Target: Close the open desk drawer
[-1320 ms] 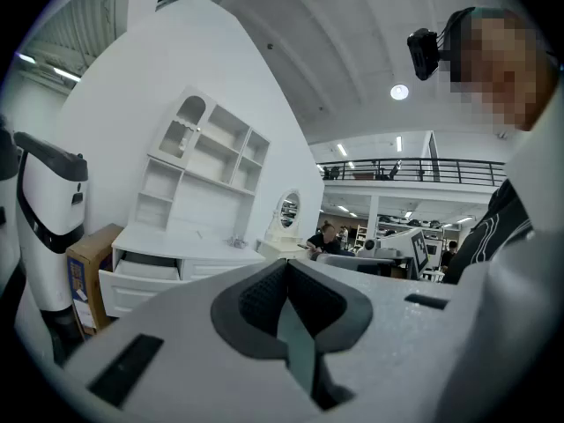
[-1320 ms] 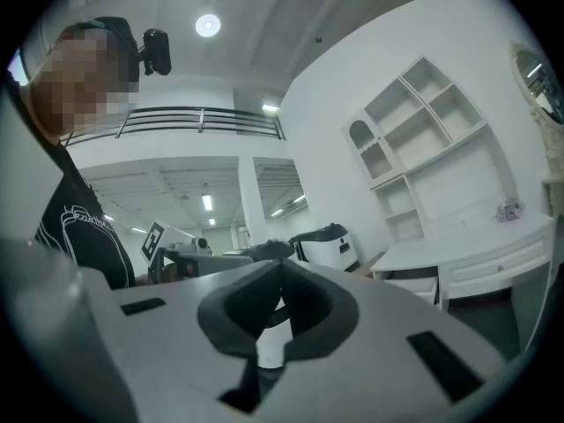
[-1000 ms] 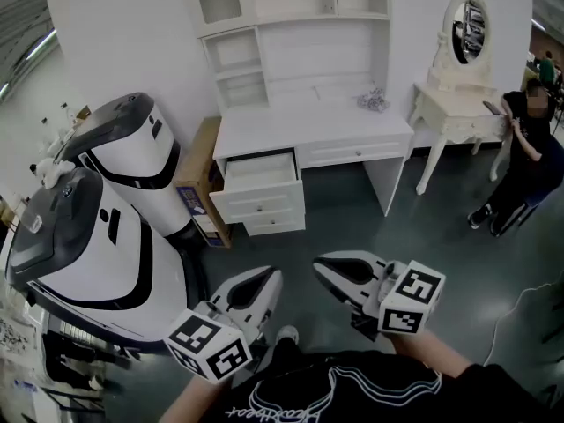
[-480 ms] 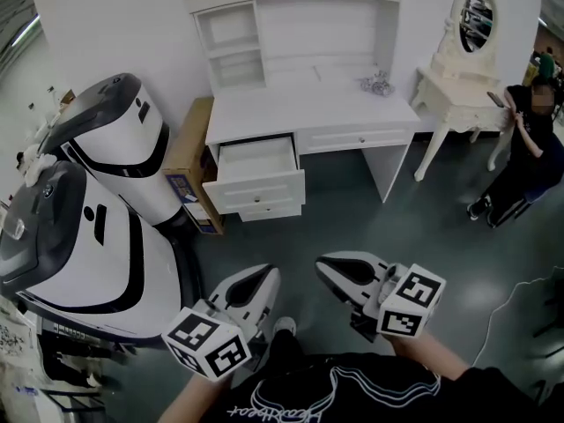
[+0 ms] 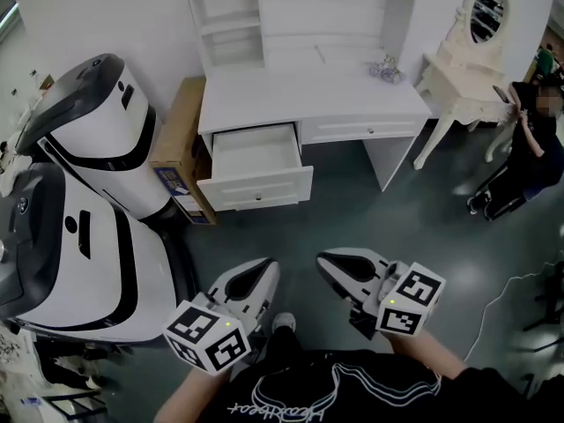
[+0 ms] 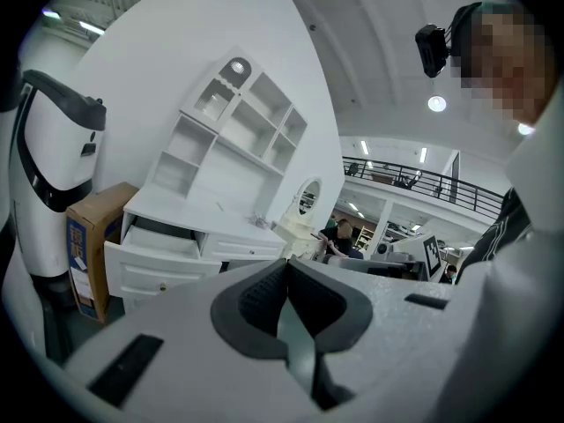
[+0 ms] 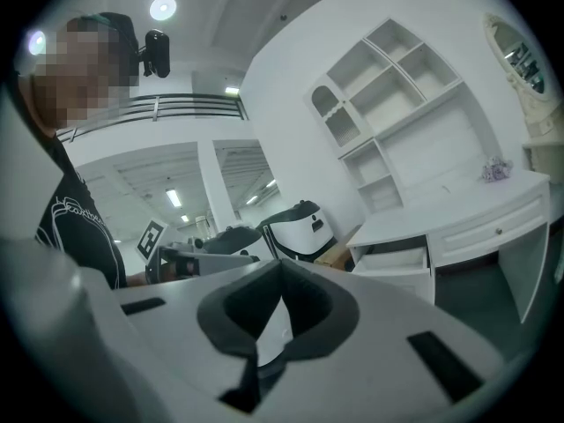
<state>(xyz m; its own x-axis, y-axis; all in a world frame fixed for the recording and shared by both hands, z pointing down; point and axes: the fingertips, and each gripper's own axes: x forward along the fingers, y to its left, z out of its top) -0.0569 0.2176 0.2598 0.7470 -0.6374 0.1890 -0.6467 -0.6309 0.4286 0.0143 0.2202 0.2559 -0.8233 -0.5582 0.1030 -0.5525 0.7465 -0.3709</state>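
Observation:
The white desk (image 5: pixel 308 95) with a shelf hutch stands at the far wall. Its top left drawer (image 5: pixel 256 161) is pulled out and looks empty, with its front panel (image 5: pixel 257 188) facing me. The same open drawer (image 6: pixel 154 241) shows in the left gripper view, and the drawer (image 7: pixel 392 258) also shows small in the right gripper view. My left gripper (image 5: pixel 263 270) and right gripper (image 5: pixel 328 261) hang side by side low in the head view, well short of the desk. Both are shut, jaws pressed together, with nothing between them (image 6: pixel 286 289) (image 7: pixel 280 293).
Two large white-and-black machines (image 5: pixel 88 192) fill the left side. A cardboard box (image 5: pixel 176 166) leans between them and the desk. A white dressing table with an oval mirror (image 5: pixel 467 69) and a person (image 5: pixel 529 139) are at the right. A small object (image 5: pixel 385 69) lies on the desktop.
The desk and its open drawer have come nearer and lower in the head view. Both grippers keep the same pose, shut and side by side.

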